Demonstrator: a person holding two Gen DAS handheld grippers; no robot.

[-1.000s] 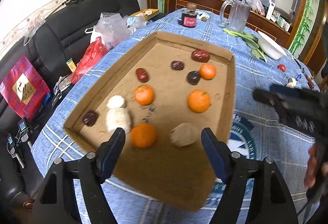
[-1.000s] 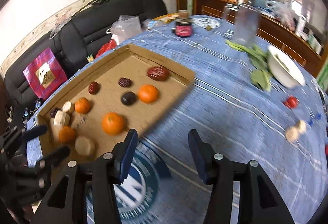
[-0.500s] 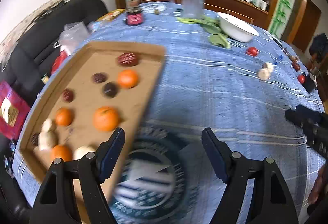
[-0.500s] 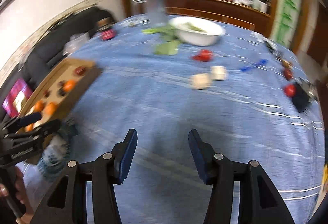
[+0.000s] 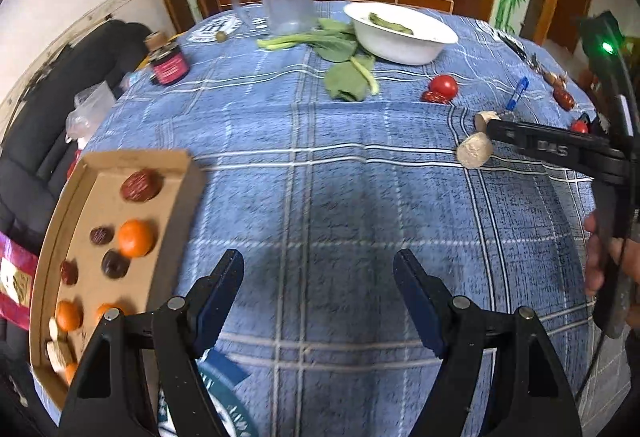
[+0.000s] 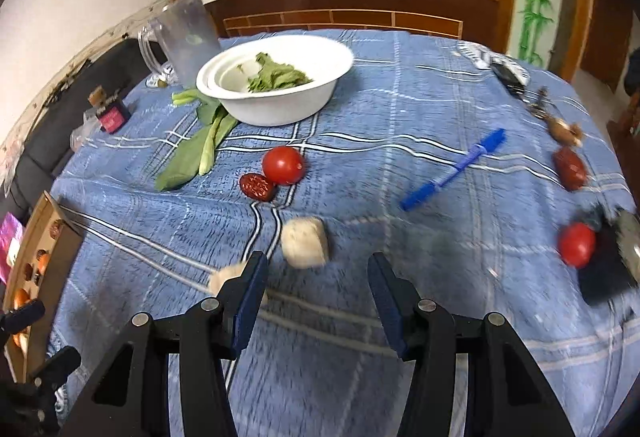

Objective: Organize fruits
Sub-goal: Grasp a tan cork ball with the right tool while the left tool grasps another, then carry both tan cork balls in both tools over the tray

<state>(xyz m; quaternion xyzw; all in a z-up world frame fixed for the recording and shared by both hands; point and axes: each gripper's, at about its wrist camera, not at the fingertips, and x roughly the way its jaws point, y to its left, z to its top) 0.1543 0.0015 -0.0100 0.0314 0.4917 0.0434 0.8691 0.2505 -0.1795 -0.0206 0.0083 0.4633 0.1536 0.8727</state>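
Observation:
A cardboard tray (image 5: 176, 165) at the table's left holds several oranges (image 5: 135, 238), dark dates and pale chunks. My left gripper (image 5: 320, 285) is open and empty over bare blue cloth, right of the tray. My right gripper (image 6: 314, 273) is open and empty, just short of a pale chunk (image 6: 305, 247); a second pale piece (image 6: 226, 275) lies by its left finger. Beyond lie a red tomato (image 6: 283, 165) touching a red date (image 6: 258, 187). Another tomato (image 6: 576, 244) and date (image 6: 570, 167) lie at the right. The right gripper also shows in the left wrist view (image 5: 500, 127).
A white bowl (image 6: 276, 109) of greens stands at the back with loose green leaves (image 6: 192, 153) beside it, a clear jug (image 6: 188, 37) and a dark jar (image 6: 110, 113). A blue pen (image 6: 454, 169) lies at mid-right. A black object (image 6: 608, 273) sits near the right edge.
Both grippers have swung right, away from the tray and over the open cloth. The right gripper has closed in on the pale chunks near the tomato. Both stayed open.

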